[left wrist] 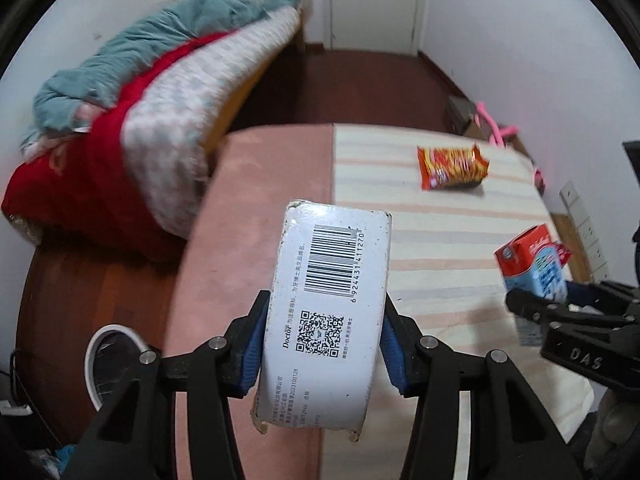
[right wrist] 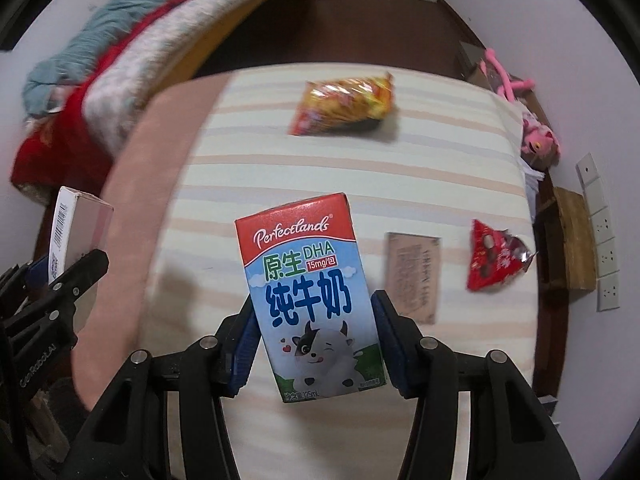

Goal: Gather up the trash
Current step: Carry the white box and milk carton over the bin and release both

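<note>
Over the striped mattress (left wrist: 440, 240), both grippers hang raised with a piece of trash each. At the far left, the left wrist view shows heaped bedding (left wrist: 160, 100) in teal, red and a pale pattern, and below it a white-rimmed bin (left wrist: 102, 344) on the dark wooden floor. The left gripper (left wrist: 322, 344) is partly closed, its blue pads pressed to the two long sides of a white toothpaste box (left wrist: 326, 320), whose barcode and QR code face the camera. The box is clear of the bed. Further right an orange snack wrapper (left wrist: 452, 168) lies on the mattress, and at the right edge the right gripper (left wrist: 536, 304) carries a small milk carton (left wrist: 532, 264).

From the right wrist view, the left gripper and its box show at the left edge, edge-on. The right gripper (right wrist: 316, 344) clamps the carton (right wrist: 310, 300) by its sides, printed front to the lens, off the mattress. Only this view shows a flat brown paper packet (right wrist: 412, 276) and a crumpled red wrapper (right wrist: 494, 258) lying on the bed to the carton's right, a pink plush toy (right wrist: 538, 140) at the bed's far corner, and wall sockets (right wrist: 600, 236).
</note>
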Available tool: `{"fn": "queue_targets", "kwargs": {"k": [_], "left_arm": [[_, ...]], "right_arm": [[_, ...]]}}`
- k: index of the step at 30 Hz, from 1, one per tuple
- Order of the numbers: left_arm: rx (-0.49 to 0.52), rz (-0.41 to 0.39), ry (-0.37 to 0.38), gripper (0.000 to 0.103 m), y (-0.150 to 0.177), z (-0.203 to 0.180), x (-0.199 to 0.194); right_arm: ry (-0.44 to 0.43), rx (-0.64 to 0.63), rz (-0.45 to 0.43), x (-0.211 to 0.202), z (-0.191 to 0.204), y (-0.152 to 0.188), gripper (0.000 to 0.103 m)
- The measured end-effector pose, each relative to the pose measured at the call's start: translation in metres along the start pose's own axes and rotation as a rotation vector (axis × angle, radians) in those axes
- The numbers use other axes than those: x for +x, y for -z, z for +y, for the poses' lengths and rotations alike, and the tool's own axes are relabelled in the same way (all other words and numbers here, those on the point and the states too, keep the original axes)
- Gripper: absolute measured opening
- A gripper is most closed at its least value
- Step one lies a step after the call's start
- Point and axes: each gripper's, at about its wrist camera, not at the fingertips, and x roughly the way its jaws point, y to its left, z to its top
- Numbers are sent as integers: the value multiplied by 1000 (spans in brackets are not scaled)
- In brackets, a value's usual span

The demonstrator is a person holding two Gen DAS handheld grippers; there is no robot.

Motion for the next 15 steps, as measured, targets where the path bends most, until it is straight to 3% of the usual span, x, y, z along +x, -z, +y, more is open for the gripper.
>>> {"fn": "queue_targets", "kwargs": {"k": [6, 15], "left_arm": [[-80, -79, -17, 47, 17, 60, -60], [-225, -100, -103, 47, 54, 185, -106]], "right_arm": [[-101, -41, -70, -44, 62, 17, 55], [-249, -192, -86, -67, 210, 32, 55]]}}
